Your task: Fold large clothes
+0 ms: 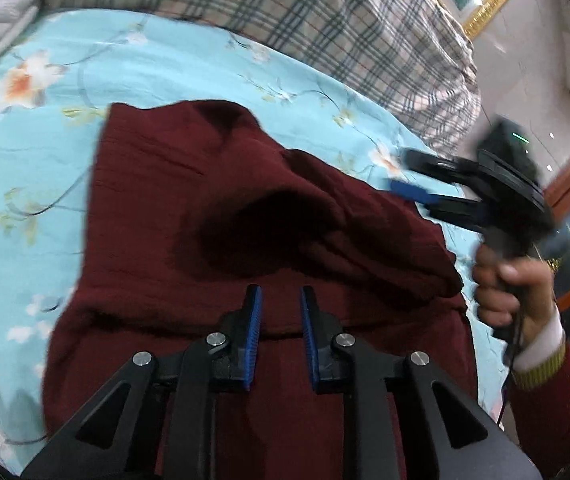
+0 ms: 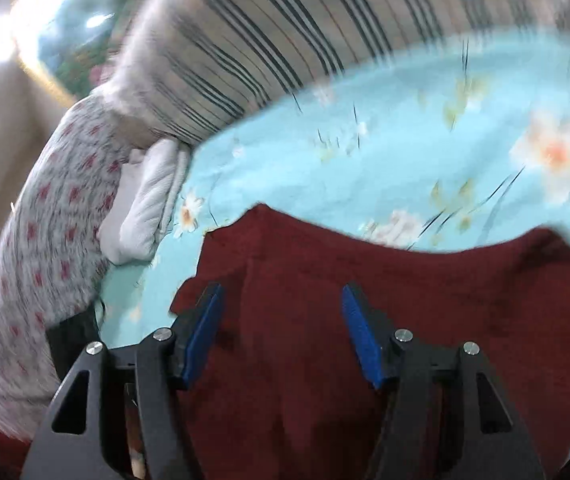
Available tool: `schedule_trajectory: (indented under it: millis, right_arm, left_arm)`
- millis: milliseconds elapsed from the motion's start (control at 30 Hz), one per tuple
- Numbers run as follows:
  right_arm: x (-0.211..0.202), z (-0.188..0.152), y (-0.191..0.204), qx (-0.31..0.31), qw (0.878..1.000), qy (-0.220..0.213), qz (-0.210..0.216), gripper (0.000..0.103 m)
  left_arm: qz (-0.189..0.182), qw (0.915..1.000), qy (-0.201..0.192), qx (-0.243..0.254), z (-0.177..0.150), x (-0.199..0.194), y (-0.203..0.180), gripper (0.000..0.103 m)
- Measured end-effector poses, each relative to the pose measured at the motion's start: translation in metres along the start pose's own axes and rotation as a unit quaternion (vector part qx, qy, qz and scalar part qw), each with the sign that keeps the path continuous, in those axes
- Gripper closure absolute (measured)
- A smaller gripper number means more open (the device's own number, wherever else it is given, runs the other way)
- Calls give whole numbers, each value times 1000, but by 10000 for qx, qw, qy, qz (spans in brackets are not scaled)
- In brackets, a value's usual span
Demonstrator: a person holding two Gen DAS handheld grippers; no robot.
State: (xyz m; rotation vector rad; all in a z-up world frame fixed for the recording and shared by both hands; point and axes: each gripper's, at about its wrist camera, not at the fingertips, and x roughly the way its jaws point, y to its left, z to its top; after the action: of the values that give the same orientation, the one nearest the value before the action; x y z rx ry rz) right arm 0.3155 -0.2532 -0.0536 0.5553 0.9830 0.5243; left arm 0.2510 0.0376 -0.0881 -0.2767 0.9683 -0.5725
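**foldnoob:** So where does this stand? Big dark red garment (image 1: 245, 208) is on the bed (image 1: 145, 76), lying on the blue flowered sheet (image 1: 45, 152), with the plaid quilt (image 1: 325, 20) behind it. One layer looks flipped over the body already and it's bunched up in the middle.

**laundry_dan:** Yeah, looks to me like you're between grabs. Your left gripper (image 1: 281, 300) has its fingers a narrow gap apart, nothing pinched, just hanging over the cloth. Your right gripper (image 2: 281, 300) is spread a good bit wider, also empty, red fabric under it but not clamped. From the left camera you can see it out at the garment's far right edge, in your right hand (image 1: 505, 292).

**foldnoob:** So what's the move?

**laundry_dan:** My guess: flatten that bunched fold first, or the next fold will come out lumpy. When you re-grab, take the two ends of one edge, a gripper on each, and catch every layer there, not just the top one. Open your left fingers more before you go down, because that gap looks too tight for doubled fabric.

**foldnoob:** Anything to watch?

**laundry_dan:** Don't snag the sheet along with it. The right view is blurry, so I can't tell how near that side's edge really is.
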Motion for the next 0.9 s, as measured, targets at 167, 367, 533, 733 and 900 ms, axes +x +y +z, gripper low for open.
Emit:
schedule_trajectory:
  millis: [167, 367, 533, 733, 900]
  right_arm:
    - [42, -28, 24, -584, 9890, 1210, 615, 41]
    - [13, -104, 51, -1276, 9729, 1703, 902, 41]
    - [-33, -118, 36, -910, 9905, 910, 484, 41]
    - [-82, -127, -8, 292, 9969, -506, -520, 41]
    - [-74, -130, -29, 938, 9887, -790, -868, 41]
  left_arm:
    - [28, 9995, 148, -266, 9, 15, 17, 78]
    - [-242, 9969, 75, -748, -1, -8, 51, 74]
    - [-554, 9943, 141, -896, -11, -24, 55, 55]
    - [-1280, 9815, -27, -1424, -7, -33, 59, 37]
    - [-909, 9872, 198, -1294, 7, -9, 49, 39]
